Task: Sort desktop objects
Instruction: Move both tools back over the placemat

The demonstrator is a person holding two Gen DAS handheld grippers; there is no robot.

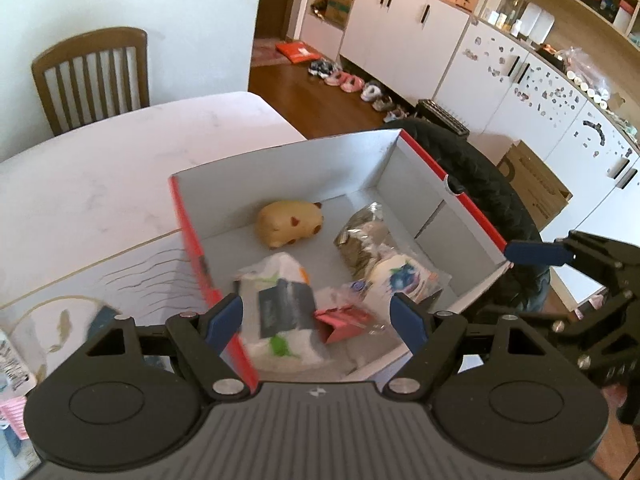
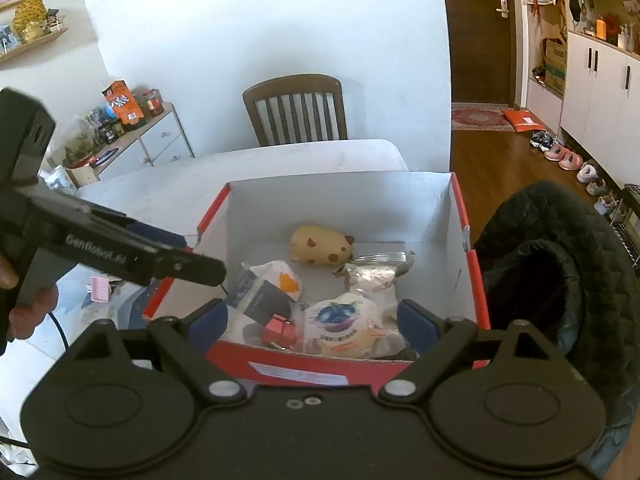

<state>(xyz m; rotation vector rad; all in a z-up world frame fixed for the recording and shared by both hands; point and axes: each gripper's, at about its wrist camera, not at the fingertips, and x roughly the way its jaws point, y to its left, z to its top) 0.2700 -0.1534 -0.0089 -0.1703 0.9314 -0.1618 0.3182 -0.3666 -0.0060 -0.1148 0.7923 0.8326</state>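
Box point(image 2: 460, 248), red outside and white inside, on pale counter point(image 1: 100, 168); inside: tan animal toy point(image 1: 290, 223), blueberry-print packet point(image 2: 344, 322), clear bag point(image 1: 362, 236), small red carton point(image 2: 280, 330), white pouch point(image 1: 280, 276). Left gripper point(image 1: 318, 316) above near end, spread open, empty. Right gripper point(image 2: 312, 320) likewise open, empty. Dark jacket point(image 2: 560, 264) beside box.

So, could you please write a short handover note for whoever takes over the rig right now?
Left tongs: open, empty, over the near end of the red box.
Right tongs: open, empty, at the box's near wall.
In the box: tan animal toy, silver snack bag, blueberry packet, white pouch, small red item.
Left: a pink comb on the table outside the box, plus clutter beside it too blurred to name.
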